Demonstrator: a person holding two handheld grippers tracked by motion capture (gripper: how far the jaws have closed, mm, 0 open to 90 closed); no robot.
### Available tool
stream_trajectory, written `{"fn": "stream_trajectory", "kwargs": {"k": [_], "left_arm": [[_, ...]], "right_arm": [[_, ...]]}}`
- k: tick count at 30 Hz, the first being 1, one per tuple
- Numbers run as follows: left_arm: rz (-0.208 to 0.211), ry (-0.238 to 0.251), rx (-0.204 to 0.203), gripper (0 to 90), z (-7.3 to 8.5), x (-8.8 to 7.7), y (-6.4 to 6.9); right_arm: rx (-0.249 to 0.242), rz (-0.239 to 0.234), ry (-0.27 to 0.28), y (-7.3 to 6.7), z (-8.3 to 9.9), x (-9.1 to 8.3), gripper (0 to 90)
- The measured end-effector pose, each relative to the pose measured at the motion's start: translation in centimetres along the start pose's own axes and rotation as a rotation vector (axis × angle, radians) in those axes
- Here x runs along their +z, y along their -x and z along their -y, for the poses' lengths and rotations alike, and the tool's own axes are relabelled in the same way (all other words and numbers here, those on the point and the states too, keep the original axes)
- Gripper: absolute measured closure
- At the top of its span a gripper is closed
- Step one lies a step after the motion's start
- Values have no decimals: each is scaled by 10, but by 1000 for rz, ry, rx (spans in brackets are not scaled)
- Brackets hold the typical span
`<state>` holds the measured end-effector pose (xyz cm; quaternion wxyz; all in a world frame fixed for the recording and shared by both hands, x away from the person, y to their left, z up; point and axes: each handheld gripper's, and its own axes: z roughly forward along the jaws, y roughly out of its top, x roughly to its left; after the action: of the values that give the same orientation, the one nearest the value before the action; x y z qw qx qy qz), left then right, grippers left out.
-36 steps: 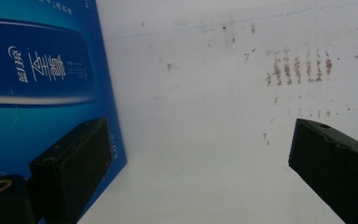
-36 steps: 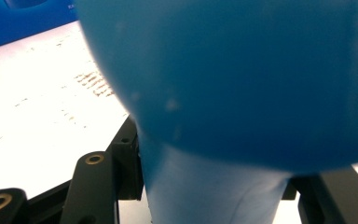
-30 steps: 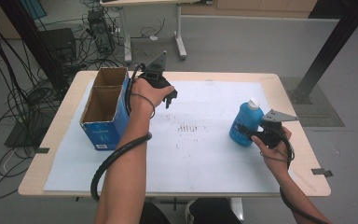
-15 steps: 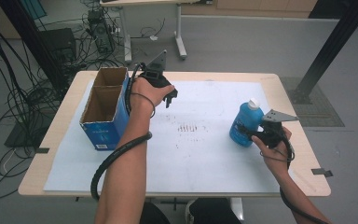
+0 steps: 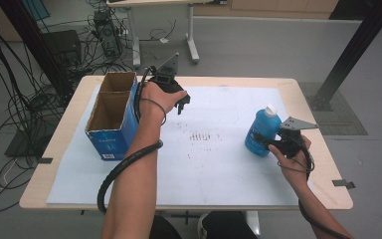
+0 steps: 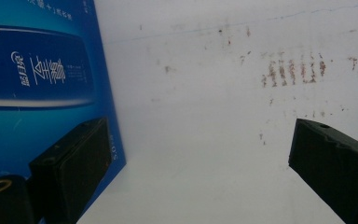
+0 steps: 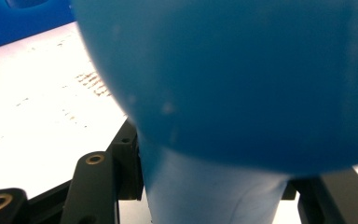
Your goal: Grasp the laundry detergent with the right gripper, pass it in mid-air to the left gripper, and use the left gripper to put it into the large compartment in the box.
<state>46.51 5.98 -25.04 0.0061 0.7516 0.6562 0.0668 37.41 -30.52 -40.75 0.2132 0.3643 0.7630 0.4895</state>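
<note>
Blue bottle (image 5: pixel 262 133): standing upright with its white cap on top, on the right part of the white sheet (image 5: pixel 219 169) that covers the table, well apart from the box.
Open box (image 5: pixel 111 115): blue cardboard carton at the table's left side, two empty compartments facing up; to my eye it's the likely place for the bottle.
Risk, slipping: the right gripper (image 5: pixel 273 145) has the bottle low on its body, so on a lift the taller part could lean over and twist out of the pads.
Risk, box: a bottle carried in tilted could catch the cardboard rim or the divider and shove the carton, since nothing is bracing it.
Risk, left side: the left gripper (image 5: pixel 181 103) hangs just beside the box's near wall and could get in the bottle's way.
Right jaws: closed in on the bottle from both sides, clamped on its blue body (image 7: pixel 223 84).
Left jaws: wide apart, nothing between them but bare sheet (image 6: pixel 205 154); the box's printed side (image 6: pixel 42 79) sits right next to one jaw, whether touching I can't tell.
</note>
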Motion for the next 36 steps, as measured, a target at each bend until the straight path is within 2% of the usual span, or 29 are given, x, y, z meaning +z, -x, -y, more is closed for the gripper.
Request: {"fn": "stream_trajectory", "kwargs": {"k": [21, 34, 36], "left_arm": [[9, 2, 8, 63, 1, -3, -1], [27, 23, 15, 62, 3, -14, -1], [30, 26, 24, 62, 5, -18, -2]], "right_arm": [[0, -1, -10, 0, -1, 0, 435], [6, -1, -18, 0, -2, -1, 438], [25, -9, -19, 0, -2, -2, 439]]}}
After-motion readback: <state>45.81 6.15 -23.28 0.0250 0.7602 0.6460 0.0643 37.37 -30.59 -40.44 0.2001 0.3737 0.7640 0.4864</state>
